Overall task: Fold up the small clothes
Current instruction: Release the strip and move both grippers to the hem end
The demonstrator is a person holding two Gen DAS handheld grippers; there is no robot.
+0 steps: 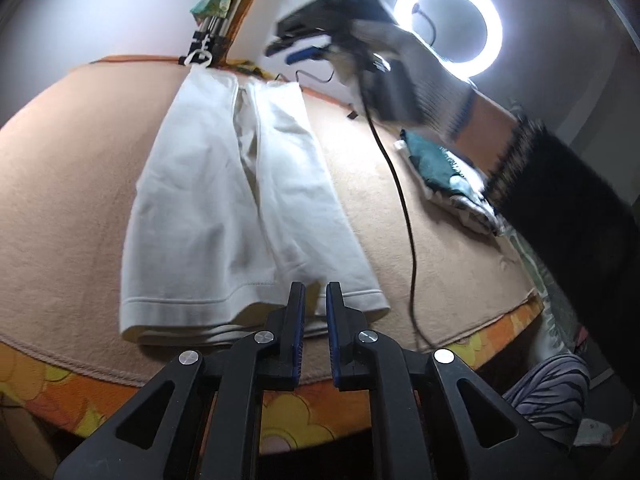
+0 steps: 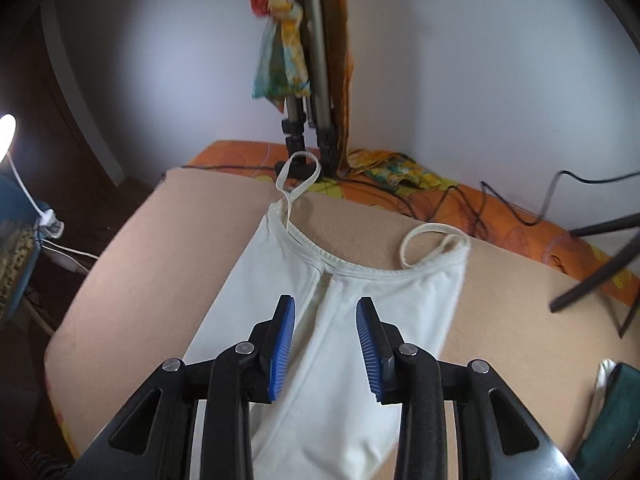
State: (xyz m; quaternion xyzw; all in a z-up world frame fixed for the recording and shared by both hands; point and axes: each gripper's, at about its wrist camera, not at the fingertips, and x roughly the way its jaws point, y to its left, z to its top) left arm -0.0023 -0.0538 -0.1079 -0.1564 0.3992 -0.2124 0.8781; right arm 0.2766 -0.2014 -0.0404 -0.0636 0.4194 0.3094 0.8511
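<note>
White camisole [image 2: 348, 320] spread flat on the beige blanket [image 2: 160, 248], both side edges folded in toward the middle so they meet along a centre line. Two thin shoulder straps [image 2: 298, 172] looped at the far end, one lying toward the tripod legs [image 2: 308, 80], the other curled beside the right corner of the neckline. Hem [image 1: 192, 304] at the near edge of the blanket, close to the orange floral sheet [image 1: 80, 392] beneath.

Left claw [image 1: 316, 300] low over the hem end, jaws narrowly parted, blue pads facing each other, nothing between them; tips just above or at the hem, contact hard to tell. Right claw [image 2: 326, 320] above the upper half of the garment, pointing toward the neckline, jaws wide apart, holding nothing. Same right claw blurred in the left wrist view [image 1: 296, 52], raised over the strap end, black cable [image 1: 400, 184] trailing down across the blanket.

Ring light [image 1: 448, 26] glowing against the wall. Small pile of folded clothes [image 1: 444, 172], teal on top, off to the right of the camisole, well apart from it.
</note>
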